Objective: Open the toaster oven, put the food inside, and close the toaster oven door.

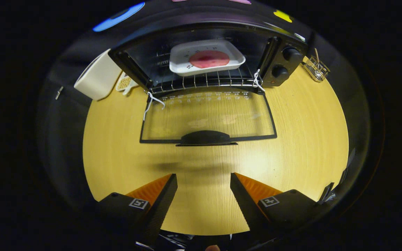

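On a round wooden table [291,139]: black toaster oven [284,62], glass door [208,118] folded down flat toward the fingers, handle [205,137] nearest them. White tray [181,61] carrying a pink round of food [209,59] on the oven's wire rack [201,83]. White container [98,78] beside the oven. Gripper [203,180] short of the door, fingers apart, holding nothing.

You find no legible text here. The toaster oven door [208,116] carries a row of small white markings along its far edge, too small to read. Each finger mount of the gripper [203,183] bears a square coded marker, with no letters.
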`<state>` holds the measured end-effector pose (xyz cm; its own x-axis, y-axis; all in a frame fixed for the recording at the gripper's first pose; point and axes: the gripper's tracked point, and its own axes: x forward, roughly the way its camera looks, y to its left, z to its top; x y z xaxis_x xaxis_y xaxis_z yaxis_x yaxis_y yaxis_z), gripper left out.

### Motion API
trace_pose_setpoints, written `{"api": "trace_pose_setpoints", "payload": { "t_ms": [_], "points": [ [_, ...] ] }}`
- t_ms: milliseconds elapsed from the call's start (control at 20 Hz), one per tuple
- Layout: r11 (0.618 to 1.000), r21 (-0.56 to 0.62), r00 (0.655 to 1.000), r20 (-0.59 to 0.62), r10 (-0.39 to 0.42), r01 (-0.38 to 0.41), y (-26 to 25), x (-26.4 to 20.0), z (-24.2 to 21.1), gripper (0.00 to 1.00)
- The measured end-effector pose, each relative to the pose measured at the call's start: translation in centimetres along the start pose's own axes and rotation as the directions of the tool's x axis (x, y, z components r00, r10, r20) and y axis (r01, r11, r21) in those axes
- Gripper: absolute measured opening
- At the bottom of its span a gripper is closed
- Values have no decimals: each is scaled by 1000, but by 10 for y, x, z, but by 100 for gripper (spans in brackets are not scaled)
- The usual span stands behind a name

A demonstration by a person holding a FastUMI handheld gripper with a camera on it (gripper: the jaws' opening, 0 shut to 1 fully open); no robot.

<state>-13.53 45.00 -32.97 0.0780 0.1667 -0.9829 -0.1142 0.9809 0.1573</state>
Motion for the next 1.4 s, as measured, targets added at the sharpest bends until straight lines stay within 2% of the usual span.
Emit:
{"api": "trace_pose_setpoints", "payload": {
  "t_ms": [250,400,650,1100,1400],
  "points": [
    [999,20,998,30,-49,49,-3,37,12,100],
    [996,18,992,83,-90,89,-11,47,24,100],
    [995,-10,978,181,-100,103,-12,49,34,100],
    [997,-14,938,339,-70,79,-8,11,42,99],
    [993,-71,876,479,-52,97,-9,-34,71,99]
  ]
}}
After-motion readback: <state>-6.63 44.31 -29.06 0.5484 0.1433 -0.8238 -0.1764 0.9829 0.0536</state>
